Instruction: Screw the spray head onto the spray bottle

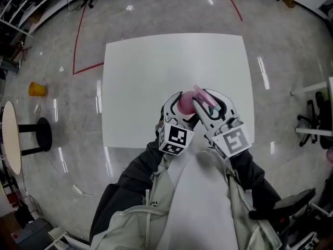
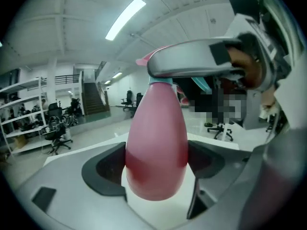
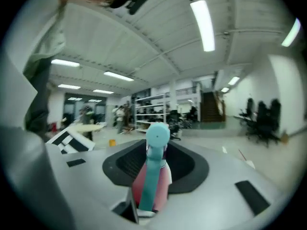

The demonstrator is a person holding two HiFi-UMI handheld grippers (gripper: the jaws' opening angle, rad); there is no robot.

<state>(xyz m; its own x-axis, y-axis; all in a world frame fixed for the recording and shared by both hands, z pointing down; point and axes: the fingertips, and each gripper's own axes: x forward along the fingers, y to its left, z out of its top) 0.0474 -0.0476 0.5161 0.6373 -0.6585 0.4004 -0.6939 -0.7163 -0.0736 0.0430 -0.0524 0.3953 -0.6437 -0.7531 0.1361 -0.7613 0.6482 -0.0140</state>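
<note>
A pink spray bottle [image 1: 183,103] hangs above the white table [image 1: 151,77], and my left gripper [image 1: 178,102] is shut on its rounded body. In the left gripper view the bottle [image 2: 156,147] fills the gap between both dark pads, neck pointing away. The pink spray head with a teal trigger [image 1: 206,98] sits at the bottle's neck, and my right gripper [image 1: 209,103] is closed round it. The right gripper view shows that spray head [image 3: 154,176] pinched between the jaws, teal trigger facing the camera. The joint between head and neck is hidden.
The table's near edge [image 1: 135,146] lies just below the grippers. On the floor at the left are a yellow object [image 1: 36,89], a round side table [image 1: 10,139] and a black stool [image 1: 44,134]. Office chairs [image 1: 312,121] stand at the right.
</note>
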